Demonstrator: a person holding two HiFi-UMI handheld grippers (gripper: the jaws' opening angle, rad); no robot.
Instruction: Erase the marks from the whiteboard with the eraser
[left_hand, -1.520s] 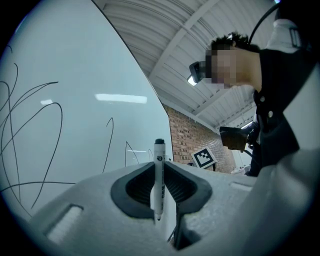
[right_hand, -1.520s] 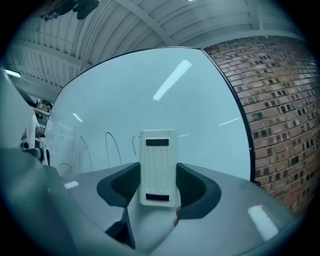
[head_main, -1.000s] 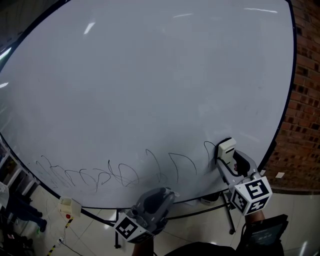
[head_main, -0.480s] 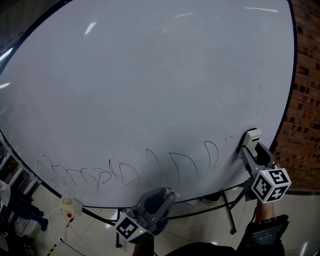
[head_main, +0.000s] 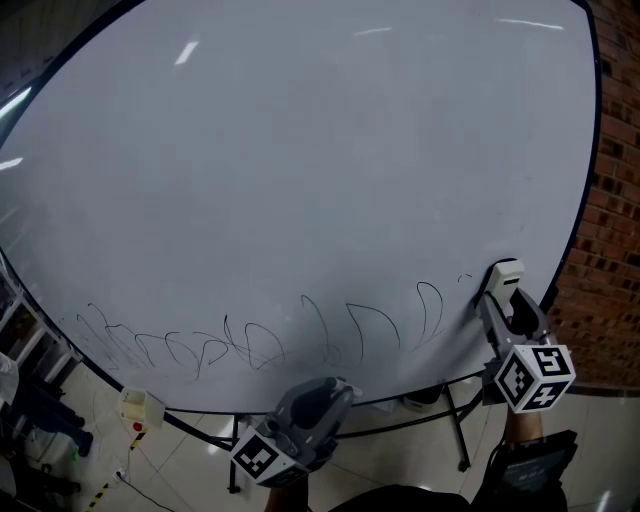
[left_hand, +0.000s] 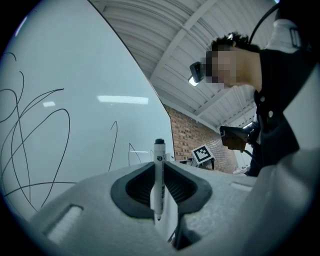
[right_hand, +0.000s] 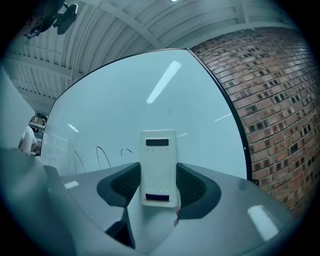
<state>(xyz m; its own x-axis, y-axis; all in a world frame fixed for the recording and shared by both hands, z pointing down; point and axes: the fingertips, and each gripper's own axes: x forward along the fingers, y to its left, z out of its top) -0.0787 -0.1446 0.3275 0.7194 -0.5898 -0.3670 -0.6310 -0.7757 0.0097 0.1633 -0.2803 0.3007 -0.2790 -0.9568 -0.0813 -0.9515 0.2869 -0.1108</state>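
A large whiteboard (head_main: 300, 180) fills the head view, with a row of black scribbled loops (head_main: 250, 345) along its lower part. My right gripper (head_main: 502, 290) is shut on a white eraser (head_main: 502, 275), held against the board's lower right, just right of the last loops (head_main: 430, 312). In the right gripper view the eraser (right_hand: 159, 167) stands between the jaws with marks (right_hand: 100, 156) to its left. My left gripper (head_main: 318, 400) hangs below the board's bottom edge, shut on a marker pen (left_hand: 159, 185).
A brick wall (head_main: 610, 230) stands right of the board. Black stand legs (head_main: 455, 420) and a tiled floor show below it. A small white and yellow object (head_main: 140, 408) hangs near the lower left edge. A person (left_hand: 260, 90) shows in the left gripper view.
My right gripper swept the eraser to the right along the board's lower edge and then stopped. The strokes it passed over have gone, leaving a tiny tick. The left gripper stayed still.
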